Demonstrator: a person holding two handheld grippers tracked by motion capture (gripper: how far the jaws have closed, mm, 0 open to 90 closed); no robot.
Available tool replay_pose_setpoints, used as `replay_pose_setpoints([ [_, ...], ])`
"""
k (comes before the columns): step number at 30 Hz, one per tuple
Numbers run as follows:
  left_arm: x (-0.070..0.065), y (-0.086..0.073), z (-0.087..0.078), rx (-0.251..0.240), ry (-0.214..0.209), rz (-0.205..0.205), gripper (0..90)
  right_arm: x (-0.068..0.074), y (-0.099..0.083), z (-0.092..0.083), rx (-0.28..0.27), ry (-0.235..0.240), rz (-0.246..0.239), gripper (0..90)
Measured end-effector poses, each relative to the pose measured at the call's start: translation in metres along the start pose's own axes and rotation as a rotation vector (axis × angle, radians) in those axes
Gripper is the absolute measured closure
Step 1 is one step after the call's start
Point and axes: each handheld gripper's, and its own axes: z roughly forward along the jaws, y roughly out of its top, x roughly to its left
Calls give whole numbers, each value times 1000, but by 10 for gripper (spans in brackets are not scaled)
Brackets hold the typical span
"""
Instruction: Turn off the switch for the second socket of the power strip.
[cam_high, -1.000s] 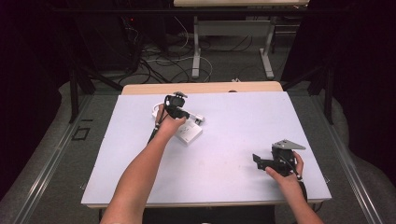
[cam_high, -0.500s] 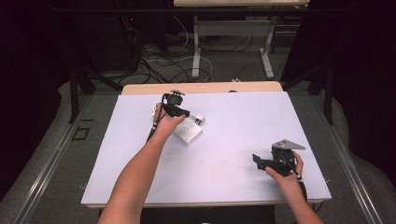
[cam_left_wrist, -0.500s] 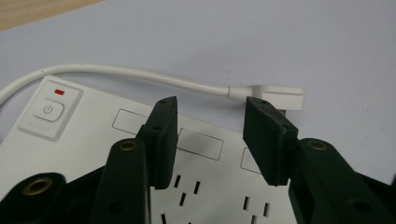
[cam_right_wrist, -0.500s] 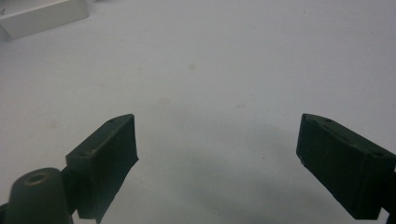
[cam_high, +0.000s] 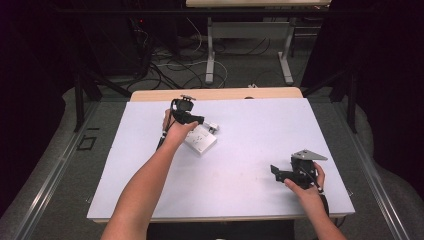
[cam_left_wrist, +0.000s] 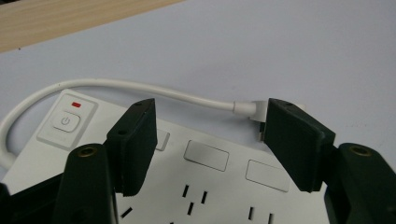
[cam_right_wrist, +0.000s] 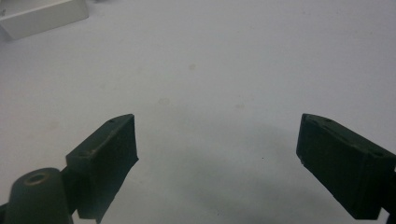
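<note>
On the left-hand half of the matt white table (cam_high: 240, 180), the left gripper (cam_high: 200, 120) is held over a white power strip (cam_high: 201, 140), a flat, smooth plastic slab with squared edges lying at an angle near the far edge. From the left gripper view, the gripper (cam_left_wrist: 210, 140) shows two blocky black jaws with dull, slightly grainy faces and round brass-coloured screw holes in the arms behind them. The jaws stand apart and have just been opening; nothing is pinched between them, and the strip's face (cam_left_wrist: 210, 186) lies beneath the gap. At the strip's left end sits a rounded square power button (cam_left_wrist: 66, 122) with a small red bar above it. Further along come three flat, pale grey rectangles, then rows of narrow dark socket slots. A smooth round white cord (cam_left_wrist: 126, 87) curves off the left end, arcs behind the strip and ends at a white plug (cam_left_wrist: 250, 109) just beside the right jaw; whether they touch I cannot tell. A strip of pale wood (cam_high: 215, 94) edges the table on the far side.

Well apart, near the front right corner, the right gripper (cam_high: 276, 172) rests low in the person's hand, topped by a grey three-cornered plate. In its own view the gripper (cam_right_wrist: 217, 154) has wedge-shaped black jaws set wide apart over bare, faintly smudged tabletop, gripping nothing.
</note>
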Motion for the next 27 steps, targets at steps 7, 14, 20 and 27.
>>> replay_pose_setpoints([
  [7,4,1,-7,-27,-2,7,304,0,0,0,-1,-4,-4,118],
  [14,5,2,-16,-51,-9,9,300,0,0,-1,-5,-5,-11,118],
  [20,2,3,-24,-64,-37,18,293,0,0,-1,-5,-4,-11,118],
  [27,-1,2,-32,-61,-54,10,225,0,0,-1,-8,-7,-16,118],
])
